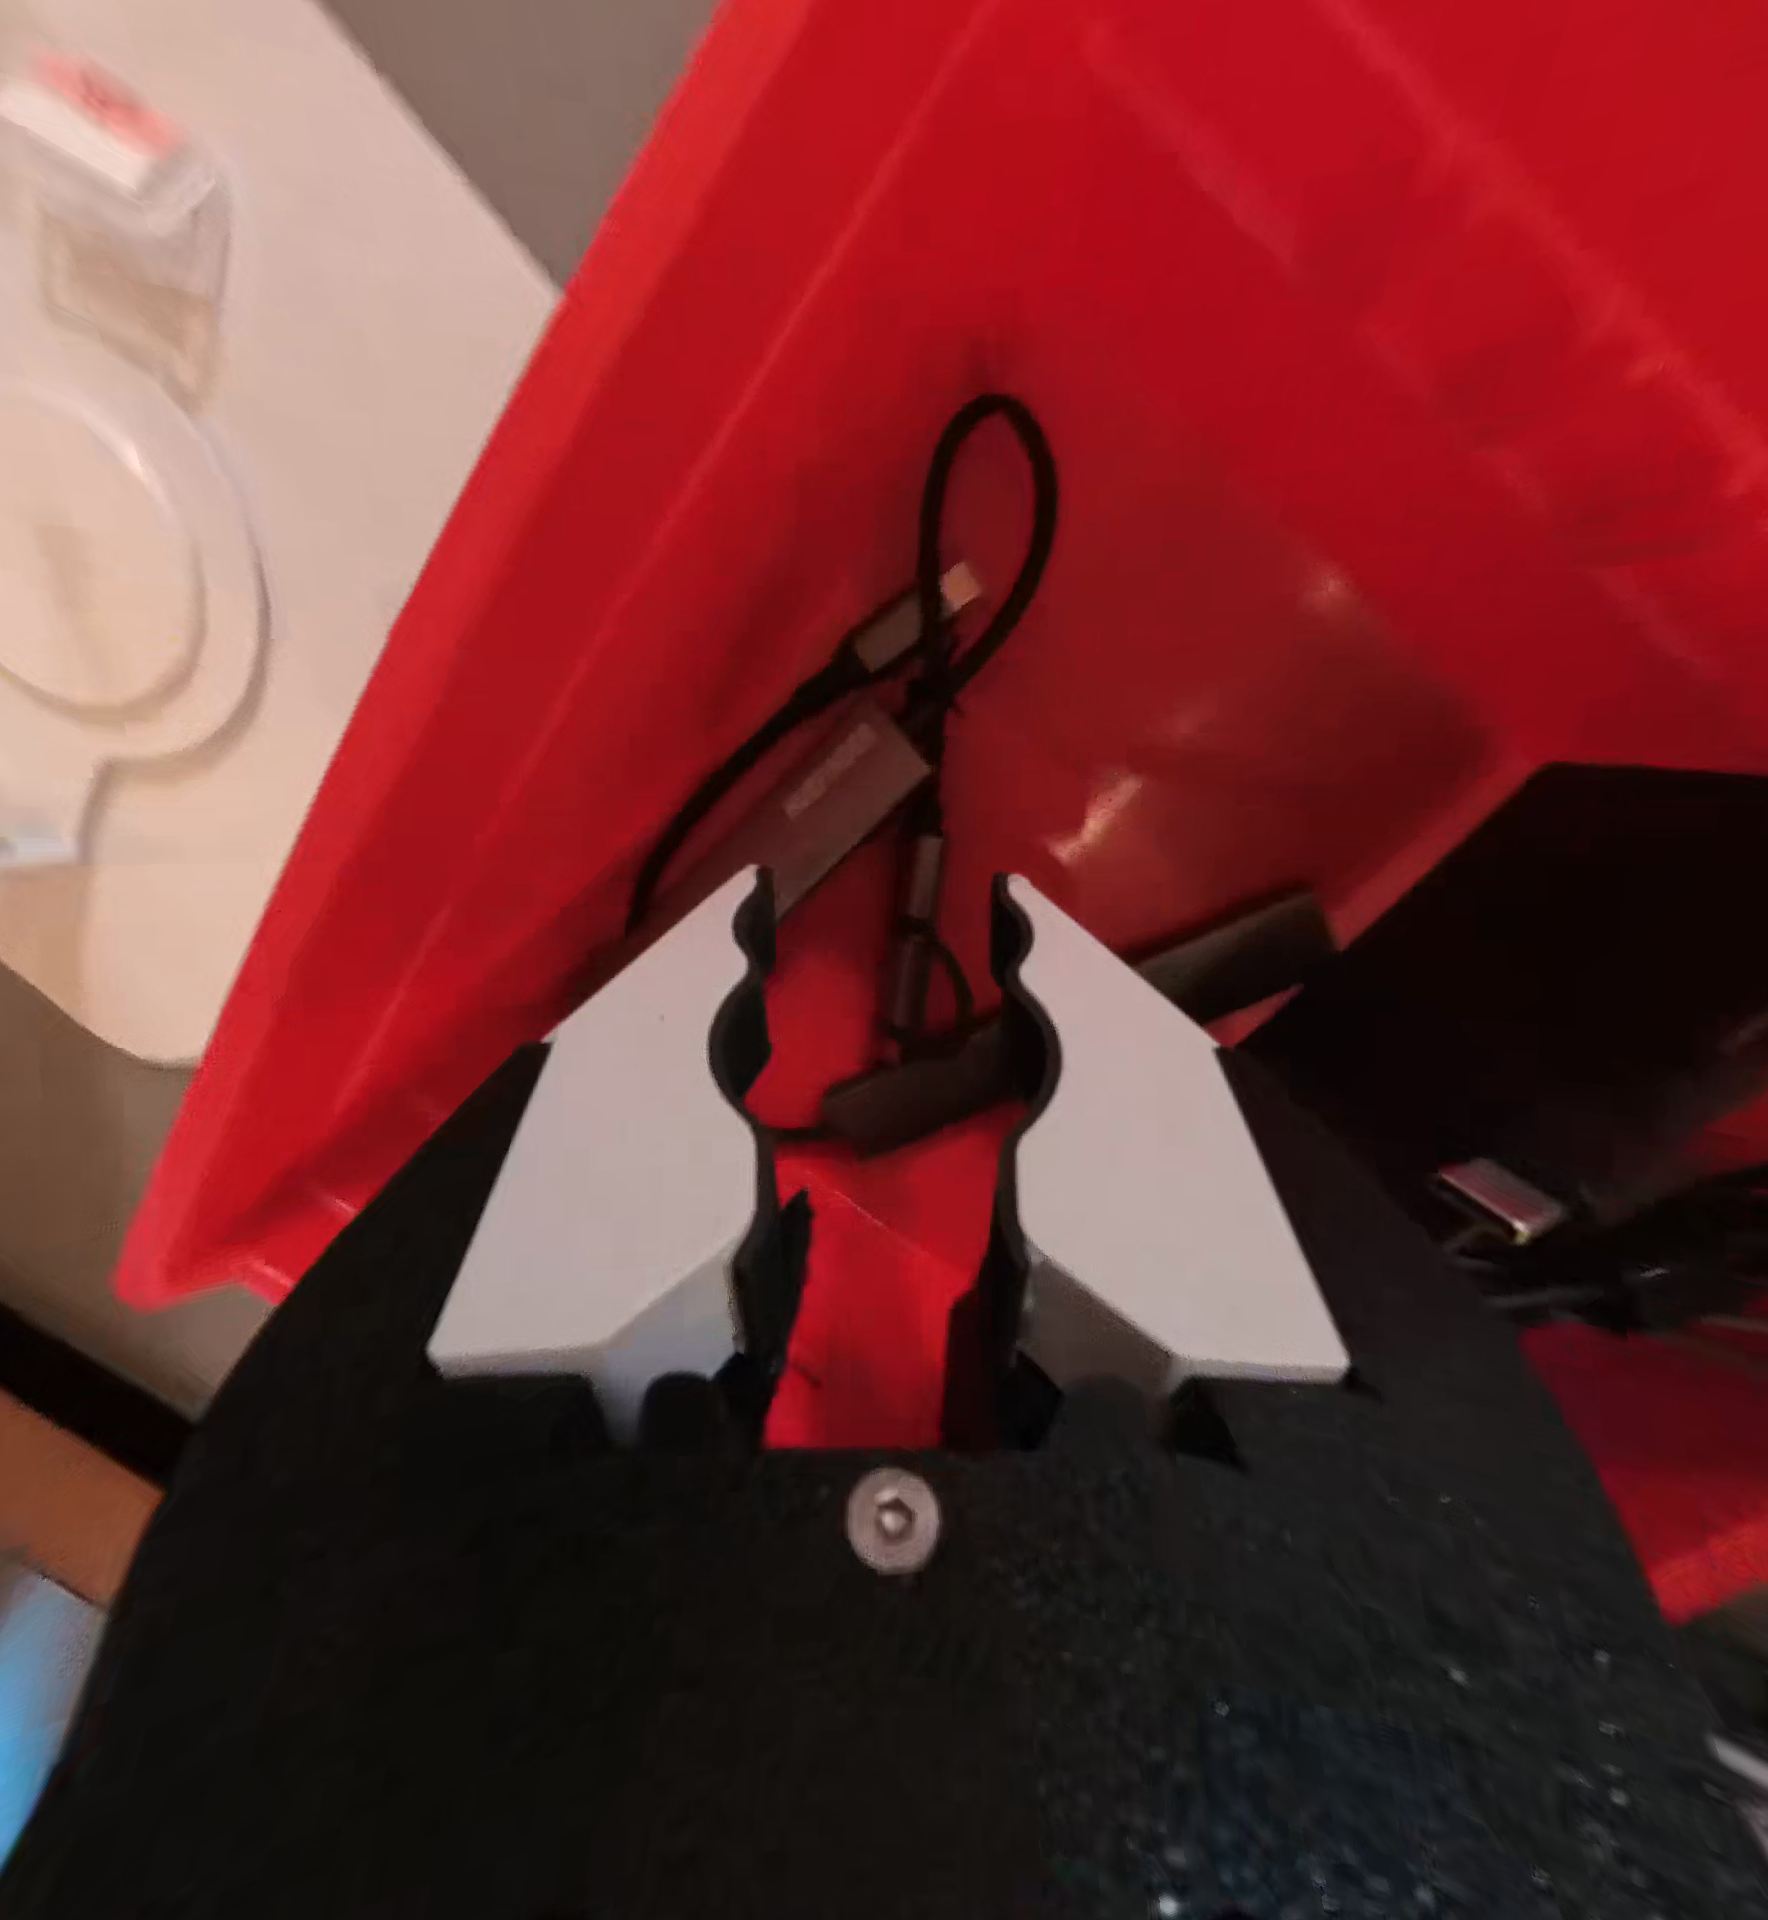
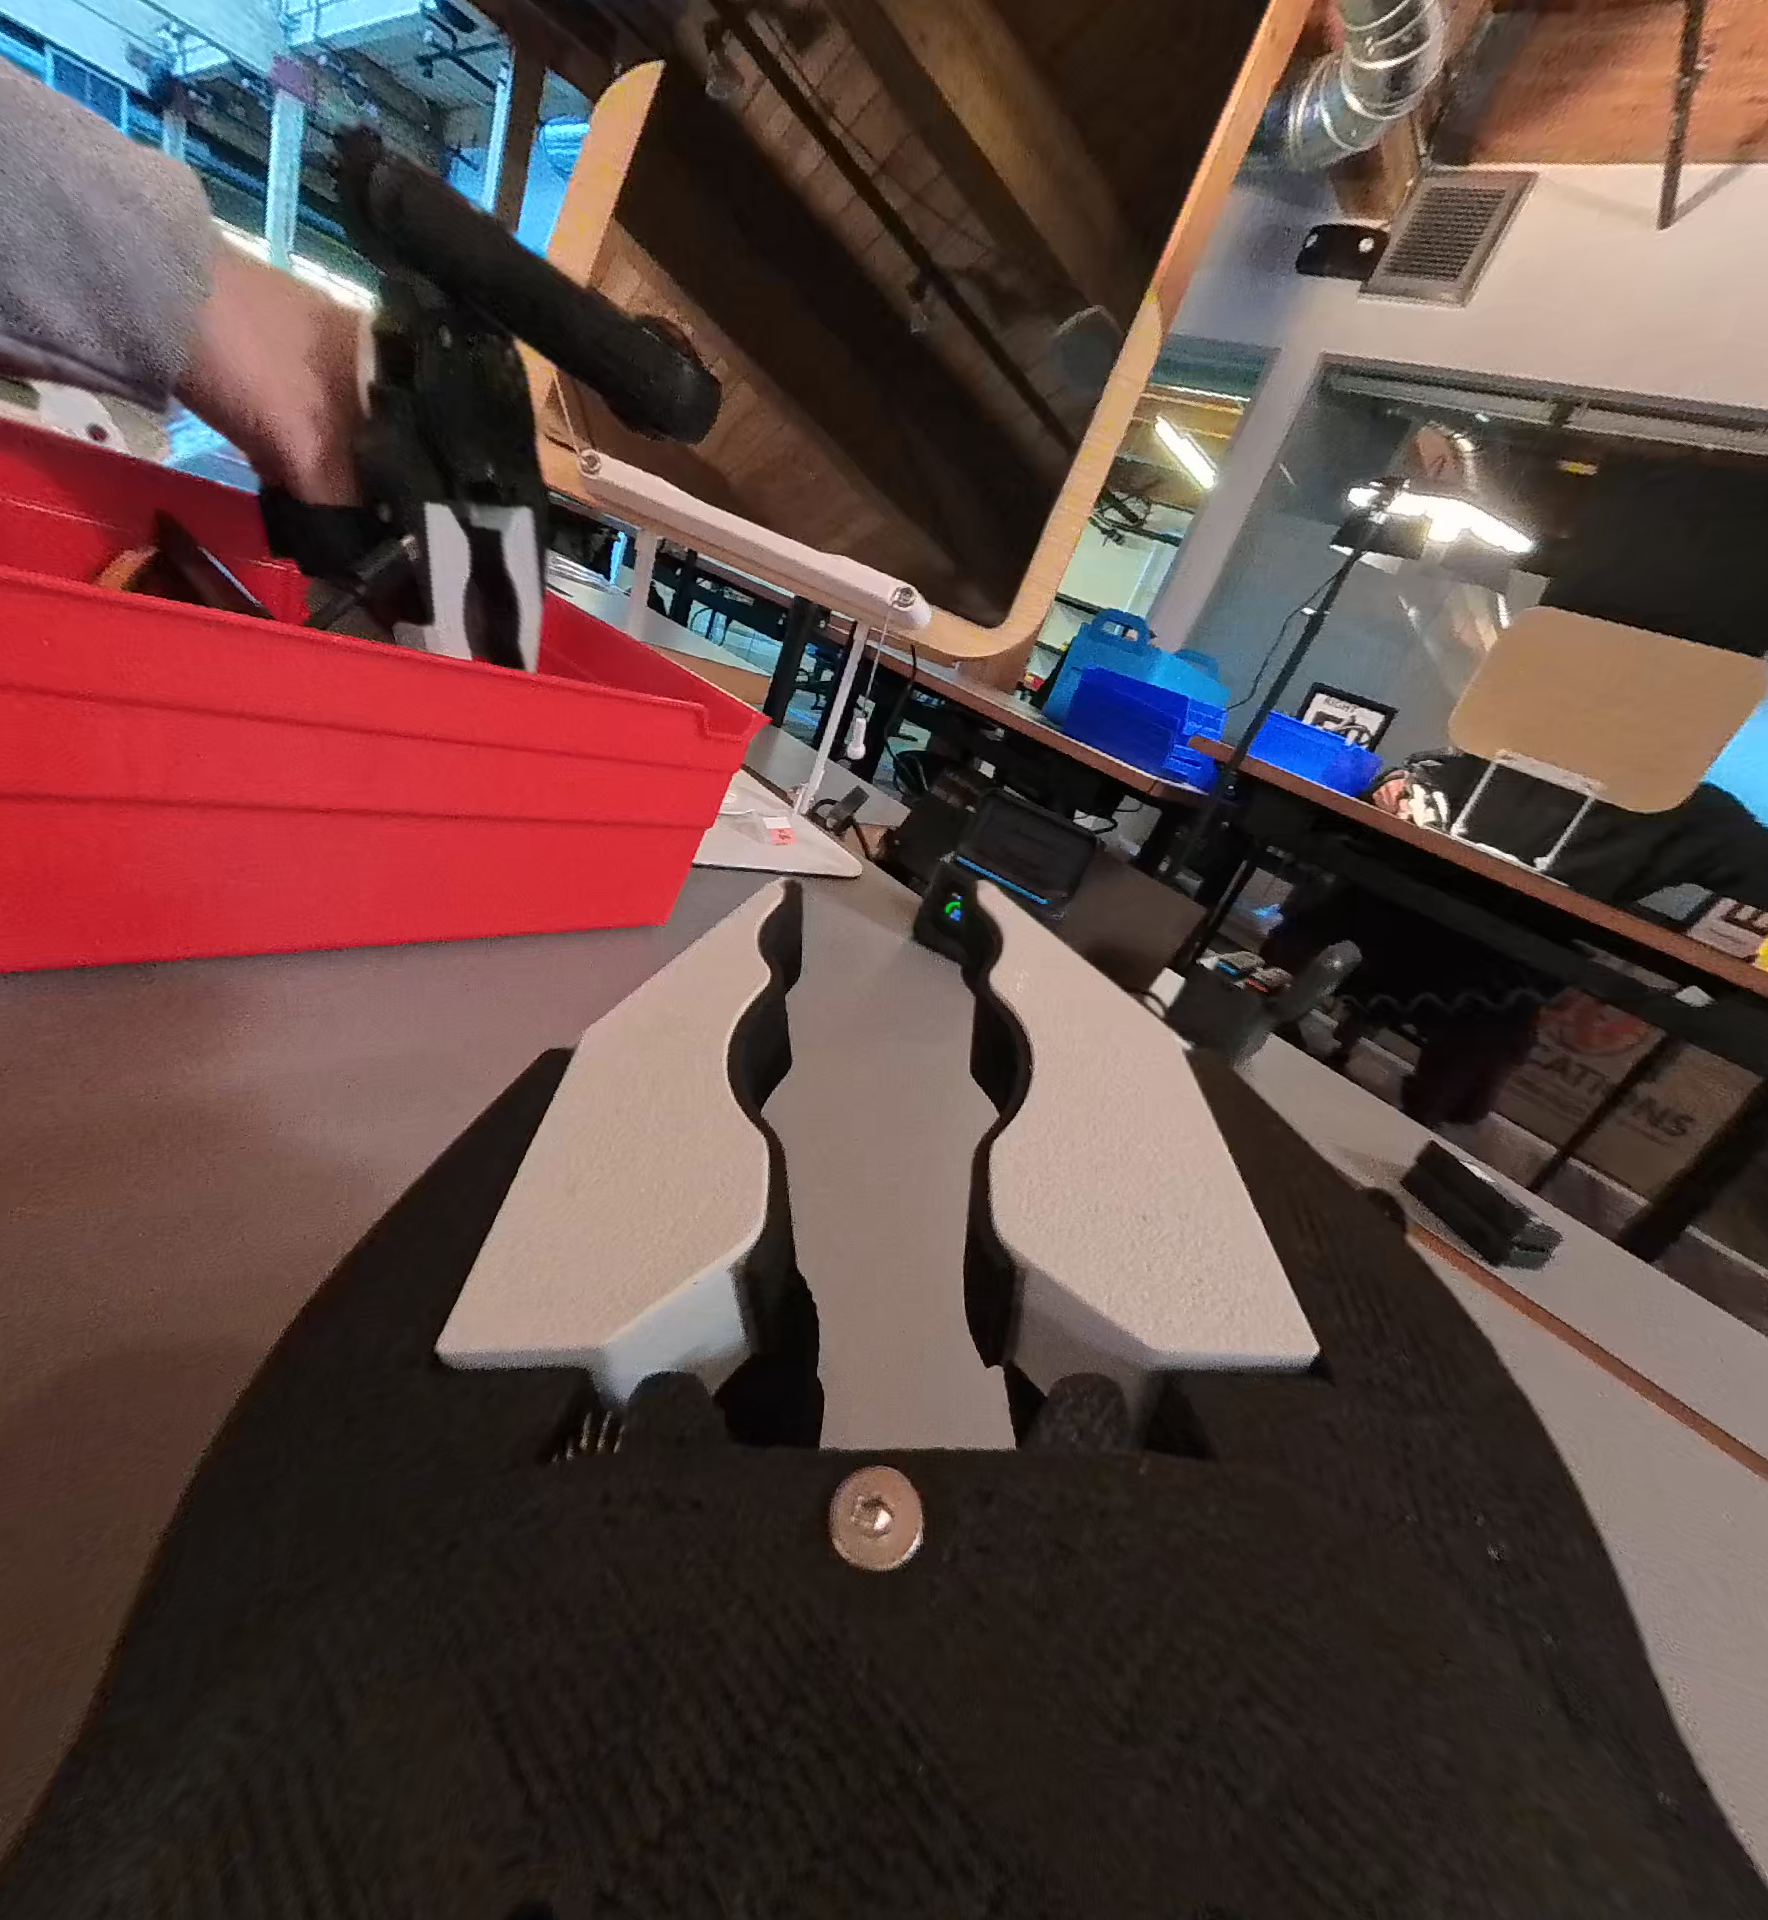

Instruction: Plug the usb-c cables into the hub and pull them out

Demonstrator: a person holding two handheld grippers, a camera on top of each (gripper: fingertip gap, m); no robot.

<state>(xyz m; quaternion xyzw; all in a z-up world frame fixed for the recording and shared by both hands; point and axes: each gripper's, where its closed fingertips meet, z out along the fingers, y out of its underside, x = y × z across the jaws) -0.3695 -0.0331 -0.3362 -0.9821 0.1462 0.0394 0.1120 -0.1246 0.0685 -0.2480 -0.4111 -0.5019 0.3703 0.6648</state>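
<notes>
Left tongs: my left tongs [image 1: 882, 914] hang spread over the bin with nothing between them; from the right wrist view they [image 2: 480, 597] dip just inside its near rim.
Right tongs: my right tongs [image 2: 880, 935] are also spread and empty, low over the grey bench [image 2: 236, 1143], outside the bin and pointing away from it.
Hub: the small grey metal USB-C hub [image 1: 844, 800] lies on the bin floor just ahead of my left fingertips, its short black lead looped above it.
Cables: a braided black USB-C cable with grey metal plugs [image 1: 921, 883] lies tangled beside the hub; one bare plug [image 1: 963, 587] points free. Blur stops me telling whether any plug sits in a port.
Bin: shallow red plastic bin [image 2: 340, 810] holds all this, plus a black bundle of other cables [image 1: 1669, 1247] at the right.
Progress: I judge this an early stage: nothing gripped, no plug that I can confirm as seated. Left to do: pick up hub and cable, plug in, pull out.
</notes>
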